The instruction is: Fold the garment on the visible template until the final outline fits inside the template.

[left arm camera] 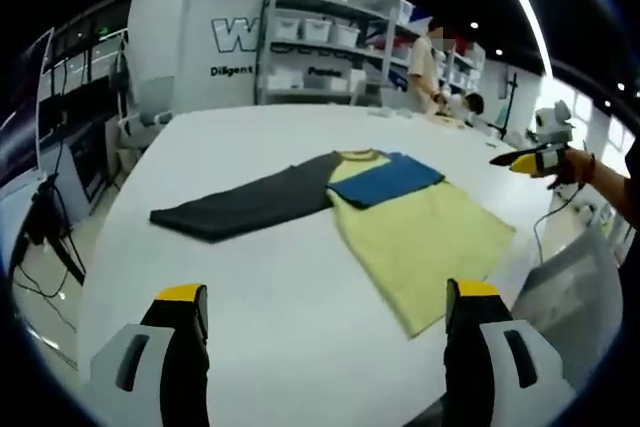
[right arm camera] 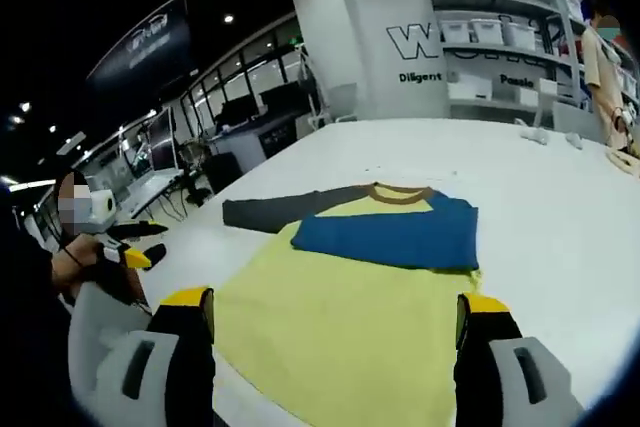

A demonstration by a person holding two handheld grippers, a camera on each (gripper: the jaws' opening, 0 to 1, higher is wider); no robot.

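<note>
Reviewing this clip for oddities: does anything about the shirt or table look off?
The shirt lies lopsided: its blue sleeve is folded across the chest, while the dark grey sleeve stretches out flat on the white table. No template outline is discernible.

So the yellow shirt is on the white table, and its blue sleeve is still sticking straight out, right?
Not quite. The yellow shirt is on the white table, but the blue sleeve is folded across its chest. The gray sleeve is the one sticking straight out, as the right gripper view shows.
</note>
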